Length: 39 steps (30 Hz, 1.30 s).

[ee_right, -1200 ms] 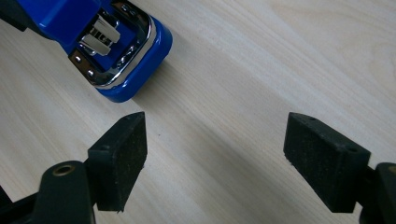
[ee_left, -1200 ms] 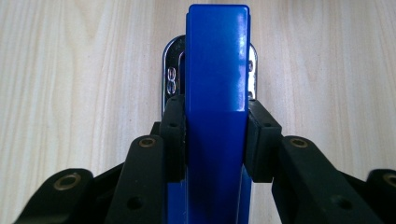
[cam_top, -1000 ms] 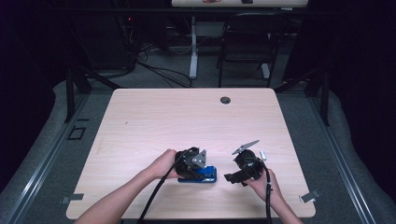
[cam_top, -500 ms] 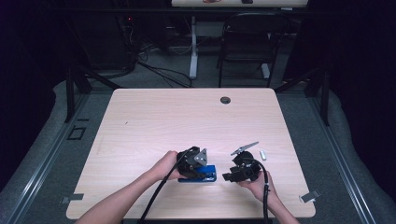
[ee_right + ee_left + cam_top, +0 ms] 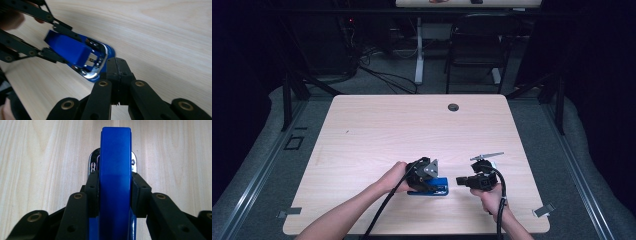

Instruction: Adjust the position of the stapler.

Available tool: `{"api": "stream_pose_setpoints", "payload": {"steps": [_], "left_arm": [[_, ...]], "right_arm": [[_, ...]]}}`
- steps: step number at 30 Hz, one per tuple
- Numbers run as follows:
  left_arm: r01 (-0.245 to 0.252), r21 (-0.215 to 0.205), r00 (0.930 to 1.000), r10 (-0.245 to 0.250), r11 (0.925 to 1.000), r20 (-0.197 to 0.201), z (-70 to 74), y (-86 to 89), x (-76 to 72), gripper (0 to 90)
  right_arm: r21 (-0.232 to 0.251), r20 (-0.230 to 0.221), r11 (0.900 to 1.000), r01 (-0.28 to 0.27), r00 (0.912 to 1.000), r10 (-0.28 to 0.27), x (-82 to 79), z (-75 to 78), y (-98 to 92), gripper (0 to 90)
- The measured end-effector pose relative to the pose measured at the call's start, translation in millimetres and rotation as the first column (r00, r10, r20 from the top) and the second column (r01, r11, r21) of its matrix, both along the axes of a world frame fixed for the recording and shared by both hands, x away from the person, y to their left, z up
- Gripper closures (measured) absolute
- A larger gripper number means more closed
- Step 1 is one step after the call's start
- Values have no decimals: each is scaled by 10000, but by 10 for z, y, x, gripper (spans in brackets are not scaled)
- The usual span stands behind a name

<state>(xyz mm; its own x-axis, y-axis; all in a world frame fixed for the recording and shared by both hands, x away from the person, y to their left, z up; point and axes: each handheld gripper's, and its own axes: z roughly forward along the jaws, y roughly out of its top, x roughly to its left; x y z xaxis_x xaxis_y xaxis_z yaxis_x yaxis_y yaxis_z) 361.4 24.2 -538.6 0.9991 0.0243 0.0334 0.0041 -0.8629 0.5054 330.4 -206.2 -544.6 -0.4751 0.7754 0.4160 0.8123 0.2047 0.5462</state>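
Note:
A blue stapler with a chrome front lies flat on the wooden table near its front edge. My left gripper is shut on it: in the left gripper view its pads press on both sides of the stapler. Its jaws have just been opening a little, with the stapler still between them. My right gripper points left at the stapler's chrome front end. Its jaws have just been closing, and the right gripper now stands shut, pads together with nothing between them, right beside that end.
A round cable hole sits near the table's far edge. A dark chair and a desk leg with cables stand beyond the table. Bare wood stretches behind and to both sides of the hands.
My right gripper's jaws have closed, and it has turned and shifted left to point at the stapler's front. The left gripper and stapler have stayed in place.

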Motion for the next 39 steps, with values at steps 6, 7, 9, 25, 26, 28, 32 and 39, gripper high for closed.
{"api": "stream_pose_setpoints", "payload": {"steps": [6, 7, 9, 25, 26, 28, 32, 39], "left_arm": [[-675, -478, 9977, 674, 9966, -34, 18, -26, -22, 466], [-821, -565, 9966, 821, 9950, -12, 20, -40, -36, 464], [-823, -577, 9966, 822, 9949, -51, 23, -43, -37, 463], [-1000, -635, 9946, 1015, 9930, 207, -15, -117, -87, 546], [-1088, -747, 9934, 1111, 9912, 270, -19, -121, -93, 559], [-1073, -767, 9936, 1098, 9913, 285, -15, -133, -94, 561], [-1007, -815, 9932, 1049, 9916, 494, -17, -178, -110, 573], [-997, -811, 9919, 1055, 9917, 708, -19, -180, -116, 617]], "right_arm": [[348, -388, 9993, -110, 9992, 123, 27, -84, 113, 900], [238, -407, 9994, -234, 9989, 243, 31, -105, 163, 900], [338, -489, 9992, -199, 9986, 215, 32, -114, 182, 900], [1870, -1740, 9803, 628, 9843, -299, 100, -296, 121, 900], [1854, -1699, 9805, 656, 9849, -338, 95, -296, 123, 900], [1756, -1618, 9818, 718, 9859, -431, 85, -294, 134, 885], [1965, -1712, 9755, 992, 9831, -655, 77, -313, 130, 881], [1538, -1339, 9846, 835, 9890, -629, 67, -271, 170, 900]]}}
